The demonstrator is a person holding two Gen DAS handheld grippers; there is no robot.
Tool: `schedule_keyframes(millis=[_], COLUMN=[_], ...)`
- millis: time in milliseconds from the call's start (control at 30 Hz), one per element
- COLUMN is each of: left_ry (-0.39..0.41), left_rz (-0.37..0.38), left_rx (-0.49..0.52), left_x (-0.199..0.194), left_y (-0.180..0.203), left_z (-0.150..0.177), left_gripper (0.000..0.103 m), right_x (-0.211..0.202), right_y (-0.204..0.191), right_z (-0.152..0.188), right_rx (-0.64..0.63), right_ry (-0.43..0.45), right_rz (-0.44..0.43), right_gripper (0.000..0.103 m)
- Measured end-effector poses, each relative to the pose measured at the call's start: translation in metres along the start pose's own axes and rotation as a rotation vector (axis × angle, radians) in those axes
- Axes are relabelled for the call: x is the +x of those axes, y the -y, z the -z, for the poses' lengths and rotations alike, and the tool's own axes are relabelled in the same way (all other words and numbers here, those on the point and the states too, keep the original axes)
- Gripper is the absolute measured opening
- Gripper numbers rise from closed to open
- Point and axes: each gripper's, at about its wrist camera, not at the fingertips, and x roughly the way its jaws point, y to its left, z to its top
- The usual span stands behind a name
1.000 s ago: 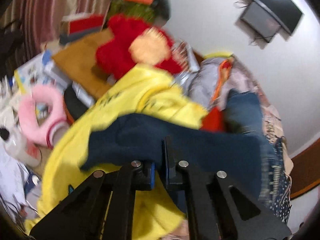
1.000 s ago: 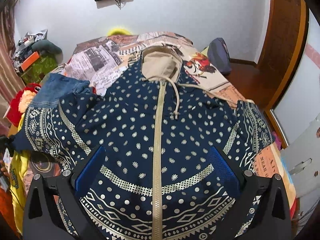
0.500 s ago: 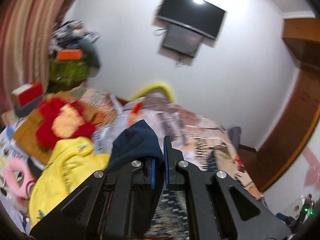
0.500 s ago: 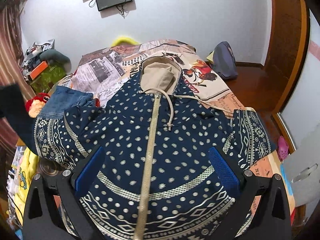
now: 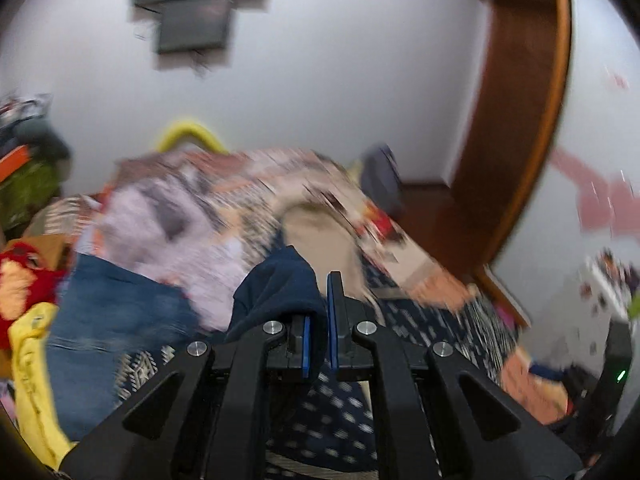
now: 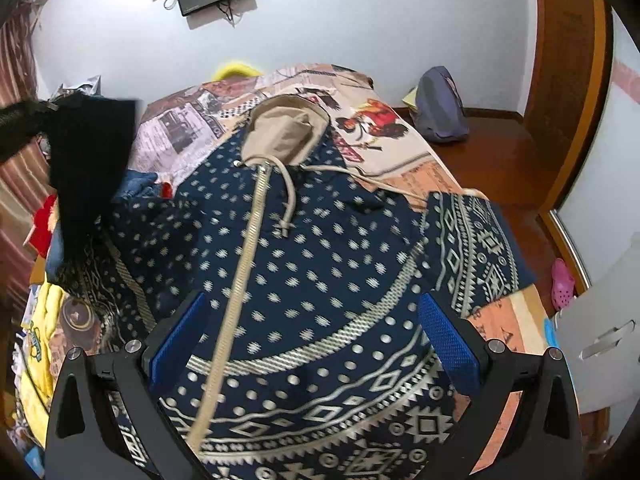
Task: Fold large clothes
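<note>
Left wrist view: jaws nearly closed, the left gripper (image 5: pixel 319 320) pinching a bunched fold of plain navy cloth, the sleeve cuff (image 5: pixel 280 284), held up off the bed (image 5: pixel 248 184); frame is smeared with motion, so detail is poor. Below the pads the hoodie (image 5: pixel 336 412) shows its spotted navy print, with the tan hood (image 5: pixel 316 232) beyond the cuff. Jeans (image 5: pixel 116 312) lie left of the hoodie, a yellow garment (image 5: pixel 32 360) further left. Right wrist view: jaws spread wide and holding nothing, the right gripper (image 6: pixel 316 344) hovering over the hoodie's (image 6: pixel 304 264) lower front. The garment lies face up and spread across the bed (image 6: pixel 400 148), zip (image 6: pixel 244 256) closed, hood (image 6: pixel 286 128) towards the wall. Its other sleeve (image 6: pixel 476 248) lies flat to the right of the zip; the raised cuff (image 6: pixel 90 152) hangs dark at the left edge. Judgement: soft, limp, fairly thick knit, light enough for one pinch but it will sag and drag; the cuff and hem band look like the firmest places to take hold; the drawstring (image 6: pixel 290 200) may snag
</note>
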Motion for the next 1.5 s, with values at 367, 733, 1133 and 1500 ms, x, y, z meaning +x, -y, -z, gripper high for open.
schedule_keyframes(millis=[367,733,1133,1500], left_ry=[-0.451,-0.351,-0.33,-0.391], left_rz=[0.084,0.108,-0.205,-0.23], left_rx=[0.272,0.152,-0.045,-0.203], left_x=[0.11,0.028,-0.029,0.003], left_y=[0.091,0.04,-0.102,-0.153], left_z=[0.117,0.112,0.155,0.193], left_gripper=[0.008,0.066,0.074,0.074], right_x=[-0.002,-0.008,0.043,0.119], right_y=[0.029,0.002,-0.088,-0.117], right_z=[0.02,0.015,0.01,0.014], right_rx=[0.003,-0.083,-0.366,-0.458], right_ry=[-0.07,-0.067,-0.123,-0.29], right_rz=[0.074,0.059,-0.046,-0.08], right_gripper=[0.103,0.103,0.099,0.05])
